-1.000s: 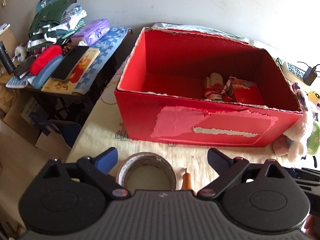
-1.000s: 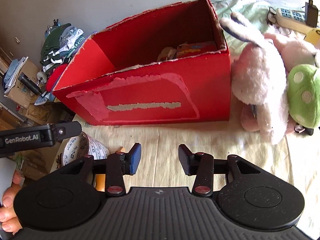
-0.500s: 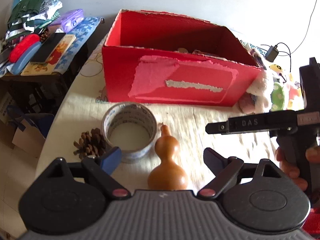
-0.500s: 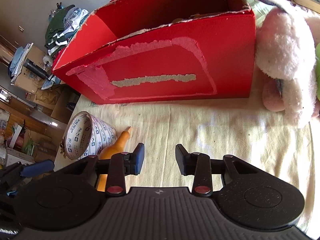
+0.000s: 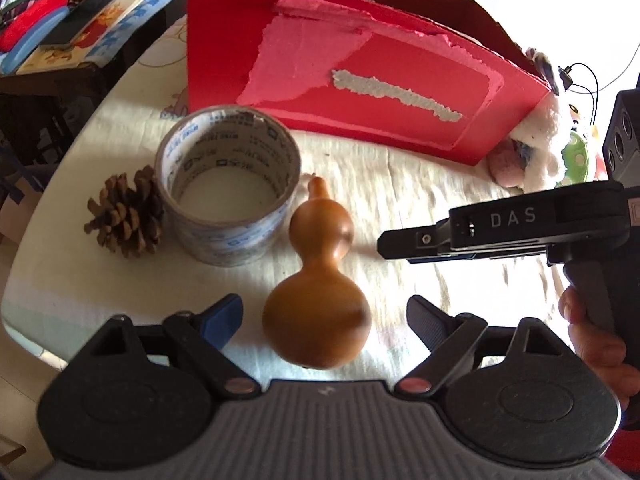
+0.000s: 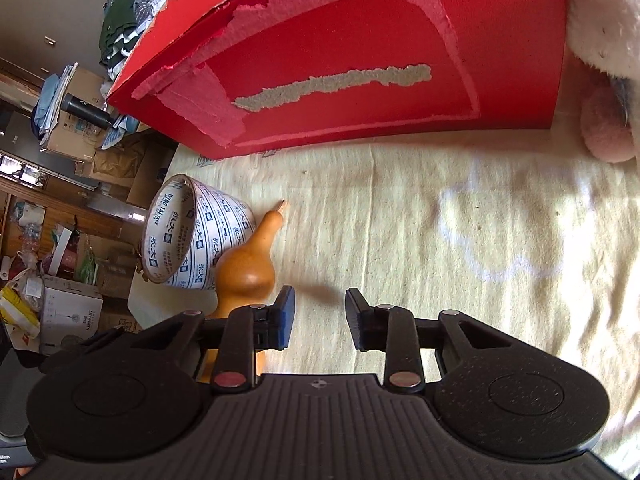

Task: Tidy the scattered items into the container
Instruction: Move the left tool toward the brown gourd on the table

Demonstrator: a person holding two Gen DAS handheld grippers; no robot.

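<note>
Since a second ago the left gripper [image 5: 324,320] has come down and tipped forward from looking into the red box [image 5: 360,80] to hanging over the loose items in front of it. Its jaws stand wide apart, and the fat lower bulb of the brown gourd [image 5: 316,312] now sits between them, with clear gaps on both sides, so nothing is gripped yet. The gourd lies on the cream cloth [image 5: 400,200] with its thin neck pointing away from the tool, toward the box.

Just beyond and to the left of the gourd is the roll of tape [image 5: 230,208], close beside it or touching, and further left, against the roll, a pine cone [image 5: 124,216]. The box stands behind them all, well apart from the gourd.

The right gripper [image 6: 320,316] has sunk a little too; its jaws are closing over bare cloth with nothing between them, the gourd just off to its left.

The gourd looks like the next item to go in: the left jaws are lined up and need only close.
</note>
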